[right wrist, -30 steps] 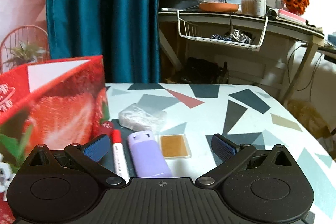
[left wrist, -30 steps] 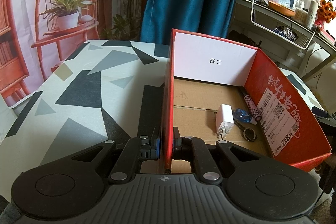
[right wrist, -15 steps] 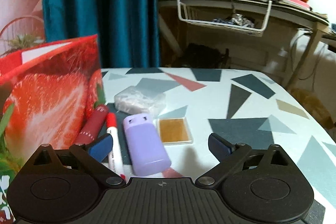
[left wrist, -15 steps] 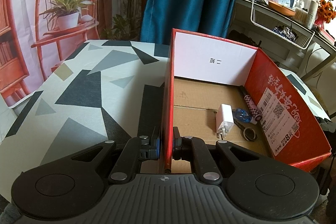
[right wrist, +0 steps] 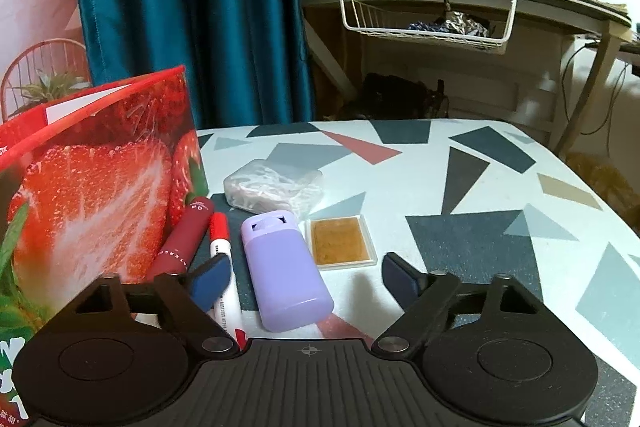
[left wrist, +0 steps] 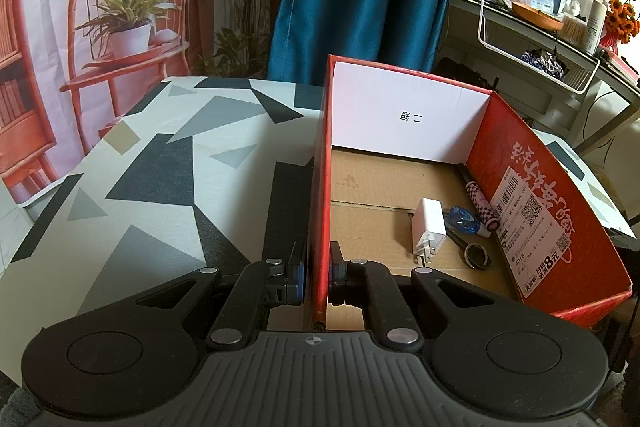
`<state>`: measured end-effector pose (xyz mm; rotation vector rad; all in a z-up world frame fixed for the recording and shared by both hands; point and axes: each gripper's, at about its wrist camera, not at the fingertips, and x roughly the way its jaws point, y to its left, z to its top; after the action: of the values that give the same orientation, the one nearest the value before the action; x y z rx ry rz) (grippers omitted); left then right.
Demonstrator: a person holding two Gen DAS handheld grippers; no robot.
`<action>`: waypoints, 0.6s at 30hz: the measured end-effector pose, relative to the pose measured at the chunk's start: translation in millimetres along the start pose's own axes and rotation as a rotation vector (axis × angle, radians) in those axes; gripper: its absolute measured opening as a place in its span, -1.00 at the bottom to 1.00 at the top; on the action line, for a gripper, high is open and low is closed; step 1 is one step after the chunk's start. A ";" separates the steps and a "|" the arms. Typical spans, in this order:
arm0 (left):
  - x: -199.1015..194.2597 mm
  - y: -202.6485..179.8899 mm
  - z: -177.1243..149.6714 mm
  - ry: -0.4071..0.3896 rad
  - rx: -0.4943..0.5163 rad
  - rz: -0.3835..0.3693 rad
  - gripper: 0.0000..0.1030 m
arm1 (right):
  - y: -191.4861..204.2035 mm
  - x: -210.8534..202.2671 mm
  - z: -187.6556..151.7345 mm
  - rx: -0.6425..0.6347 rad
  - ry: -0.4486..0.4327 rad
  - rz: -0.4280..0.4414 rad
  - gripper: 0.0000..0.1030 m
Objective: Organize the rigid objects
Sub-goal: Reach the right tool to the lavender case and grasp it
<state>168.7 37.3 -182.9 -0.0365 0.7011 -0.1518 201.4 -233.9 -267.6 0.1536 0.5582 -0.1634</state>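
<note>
In the right wrist view we saw our right gripper [right wrist: 304, 277] low over the patterned table [right wrist: 460, 187], and the lilac plastic flip-top case [right wrist: 286, 269] lay directly in front of it, between the two blue pads but touched by neither. The jaws stood apart and had just been closing in on the case, with a clear gap on each side, wider on the right. The long axis of the case ran nearly along the pointing line of the gripper, only a little slanted, so we judged that the pads would meet its long flat sides, which is the good way to take it. The right hand was clearly the nearer one.

Taking the lilac case as our landmark: the white marker with red cap [right wrist: 222, 267] lay just beside it on the left, under the left pad, and the dark red tube [right wrist: 184, 245] lay beyond that, near the strawberry-printed red cardboard box [right wrist: 92, 187]. A small clear square box with amber content [right wrist: 342, 241] was just to the right of the case, and a clear box of white pieces [right wrist: 274, 187] lay behind it.

In the left wrist view our left gripper [left wrist: 317, 277] was clamped on the near wall of the box, holding it steady. Inside lay a white charger plug [left wrist: 429, 225] and other small things.
</note>
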 end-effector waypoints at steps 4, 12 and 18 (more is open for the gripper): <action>0.0 0.0 0.0 0.000 0.000 0.000 -0.79 | -1.3 2.2 -0.3 0.004 0.018 0.021 0.22; 0.1 -0.1 -0.1 0.000 0.000 0.001 -0.79 | 0.6 2.8 -0.6 0.002 0.024 0.038 0.20; 0.1 0.6 0.2 0.000 0.003 0.001 -0.79 | -5.3 4.0 1.0 0.025 0.039 0.045 -0.07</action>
<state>168.9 37.8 -182.9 -0.0337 0.7013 -0.1519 204.2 -239.6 -269.4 0.1942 0.5908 -0.1236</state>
